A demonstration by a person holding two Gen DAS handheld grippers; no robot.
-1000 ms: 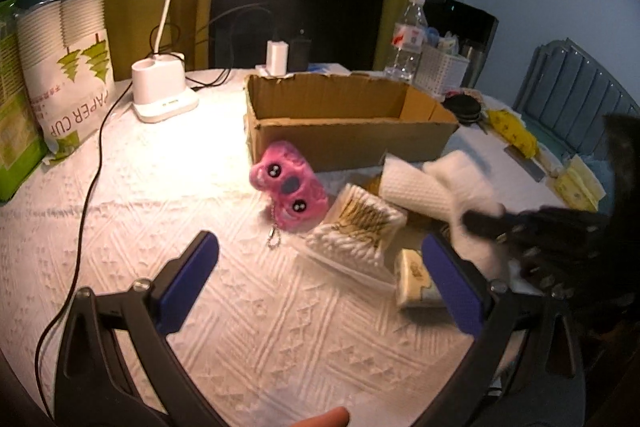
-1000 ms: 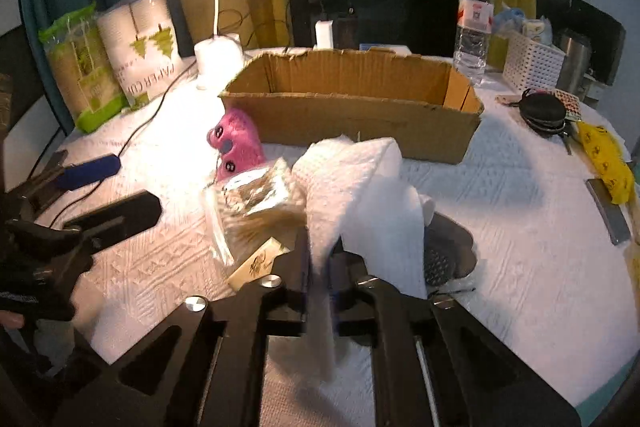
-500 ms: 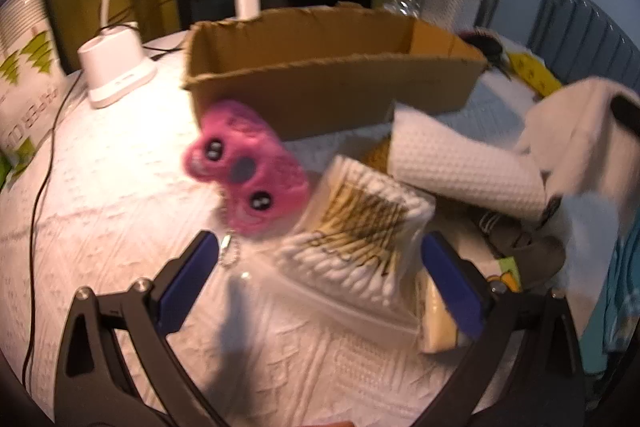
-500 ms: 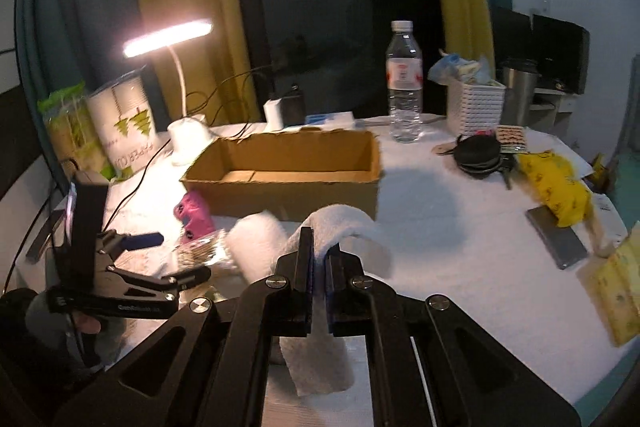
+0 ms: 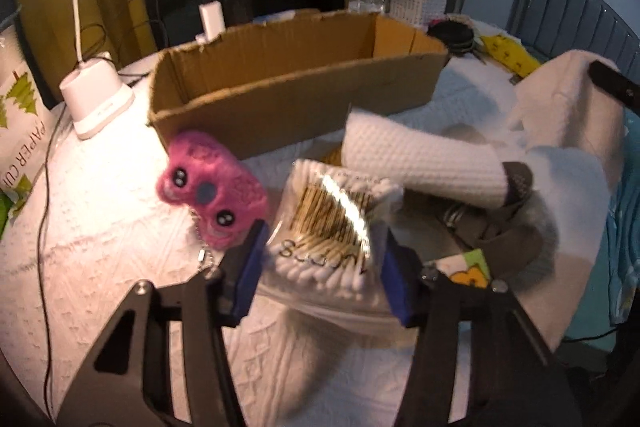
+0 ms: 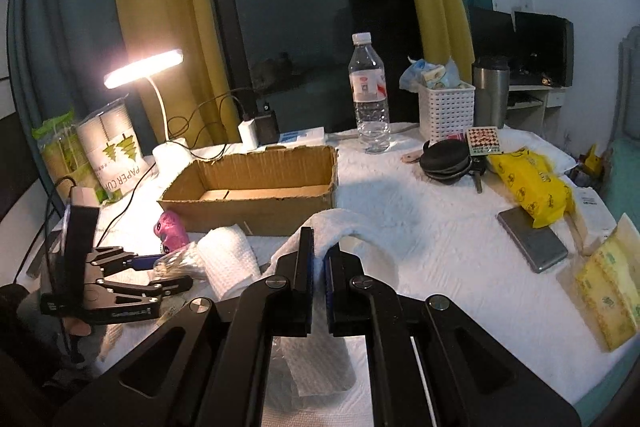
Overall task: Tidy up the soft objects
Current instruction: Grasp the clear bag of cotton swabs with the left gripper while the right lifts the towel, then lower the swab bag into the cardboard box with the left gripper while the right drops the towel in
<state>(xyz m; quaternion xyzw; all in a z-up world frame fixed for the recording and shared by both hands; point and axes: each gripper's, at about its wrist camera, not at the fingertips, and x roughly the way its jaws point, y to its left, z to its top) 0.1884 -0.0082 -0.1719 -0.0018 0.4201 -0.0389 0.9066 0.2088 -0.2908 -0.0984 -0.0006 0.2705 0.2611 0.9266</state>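
A table (image 6: 440, 247) covered with white textured cloth carries every item shown. An open cardboard box (image 5: 296, 95) stands at mid-table, its interior empty as far as the right wrist view shows. A lit desk lamp (image 6: 160, 99) stands behind the box, at its left end; a water bottle (image 6: 369, 95) stands upright behind its right end.

In front of the box lies a rolled white towel (image 5: 424, 163). A second white towel (image 6: 344, 227) is clamped between the fully closed jaws of the right gripper (image 6: 318, 267) and drapes over them, lifted off the cloth.

Left of the rolled towel, a clear bag of cotton swabs (image 5: 332, 227) lies on the cloth, just beside a pink plush keychain (image 5: 212, 191). The left gripper (image 5: 324, 275) has just been closing: its blue pads (image 5: 250, 267) now press both sides of the bag, jaws narrow around it.
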